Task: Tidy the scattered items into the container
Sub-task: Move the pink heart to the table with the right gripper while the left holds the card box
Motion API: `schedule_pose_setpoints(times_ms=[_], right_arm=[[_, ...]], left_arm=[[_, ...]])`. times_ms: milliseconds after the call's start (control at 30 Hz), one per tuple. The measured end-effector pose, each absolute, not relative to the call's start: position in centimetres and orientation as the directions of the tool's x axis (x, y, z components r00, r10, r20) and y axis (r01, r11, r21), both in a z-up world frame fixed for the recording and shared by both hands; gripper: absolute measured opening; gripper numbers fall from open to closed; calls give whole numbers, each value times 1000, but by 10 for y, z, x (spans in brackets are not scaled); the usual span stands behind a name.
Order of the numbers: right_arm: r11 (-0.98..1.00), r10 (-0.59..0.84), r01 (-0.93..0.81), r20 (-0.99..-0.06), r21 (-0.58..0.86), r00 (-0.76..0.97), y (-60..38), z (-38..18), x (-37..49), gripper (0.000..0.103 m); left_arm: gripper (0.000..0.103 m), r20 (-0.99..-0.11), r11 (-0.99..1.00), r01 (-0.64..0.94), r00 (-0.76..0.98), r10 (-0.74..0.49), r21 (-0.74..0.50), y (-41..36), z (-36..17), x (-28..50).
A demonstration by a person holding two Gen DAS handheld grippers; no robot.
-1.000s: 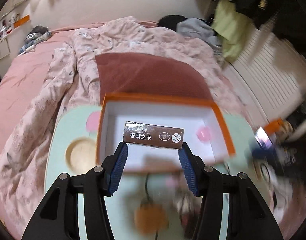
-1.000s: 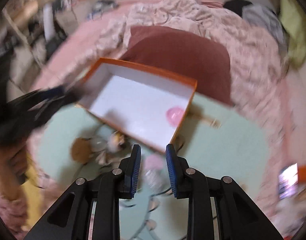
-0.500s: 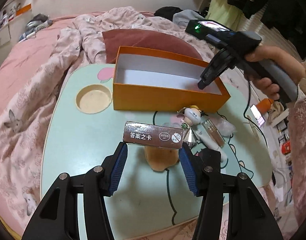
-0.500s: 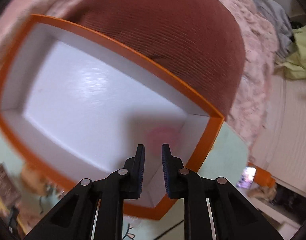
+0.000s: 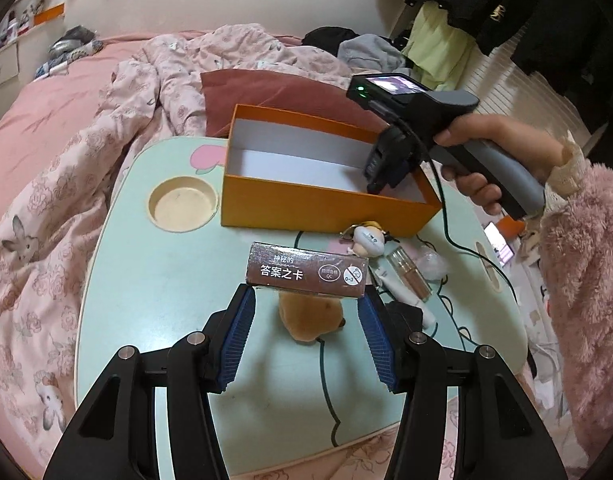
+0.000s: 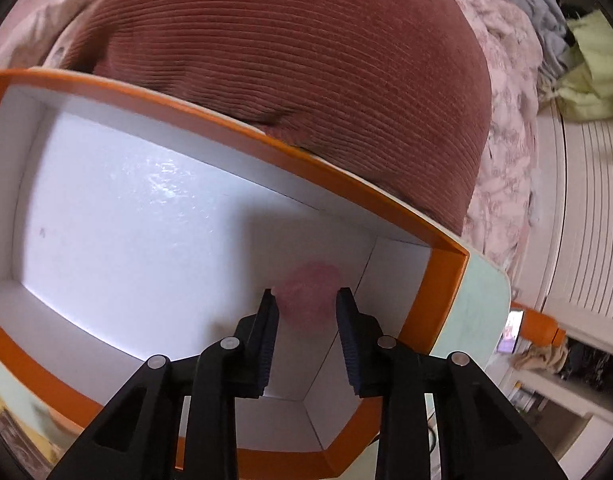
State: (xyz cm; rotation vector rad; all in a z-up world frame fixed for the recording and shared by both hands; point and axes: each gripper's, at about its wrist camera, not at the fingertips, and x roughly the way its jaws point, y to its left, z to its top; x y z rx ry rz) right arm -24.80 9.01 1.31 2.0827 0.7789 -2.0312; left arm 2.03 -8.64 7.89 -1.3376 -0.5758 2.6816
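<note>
My left gripper is shut on a brown card box and holds it above the green table, in front of the orange container. My right gripper reaches into the container's right corner. Its jaws stand apart, with a pink round item lying on the white floor between the fingertips. In the left wrist view the right gripper dips inside the container. A brown plush, a small figure, a tube and a clear wrapper lie on the table.
A round cup recess is in the table left of the container. A maroon cushion lies behind the container, with a pink floral quilt around. A cable trails across the table's right side.
My right gripper's jaws have opened and the pink item now lies between them on the container floor. My left gripper with the card box has held about the same place.
</note>
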Motion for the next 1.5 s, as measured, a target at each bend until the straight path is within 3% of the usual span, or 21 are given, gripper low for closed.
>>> schedule_pose_setpoints(times_ms=[200, 400, 633, 900, 1167, 1333, 1500], right_arm=[[-901, 129, 412, -991, -133, -38, 101, 22, -249, 25], [-888, 195, 416, -980, -195, -44, 86, 17, -250, 30], [-888, 160, 432, -987, -156, -26, 87, 15, -252, 30], [-887, 146, 430, -986, -168, -83, 90, 18, -253, 21], [-922, -109, 387, -976, 29, -186, 111, 73, -222, 18], [-870, -332, 453, -910, 194, -248, 134, 120, -158, 19], [-821, -442, 487, -872, 298, -211, 170, 115, -84, 19]], left_arm=[[55, -764, -921, 99, -596, 249, -378, -88, 71, 19], [54, -759, -914, 86, -591, 273, -396, -82, 71, 18], [54, -755, -909, 63, -582, 302, -412, -75, 72, 17], [54, -762, -911, 55, -570, 308, -409, -74, 68, 19], [54, -776, -906, 82, -552, 306, -415, -80, 55, 20], [54, -779, -903, 66, -536, 326, -424, -70, 51, 27], [54, -787, -913, 39, -522, 328, -406, -53, 49, 45]])
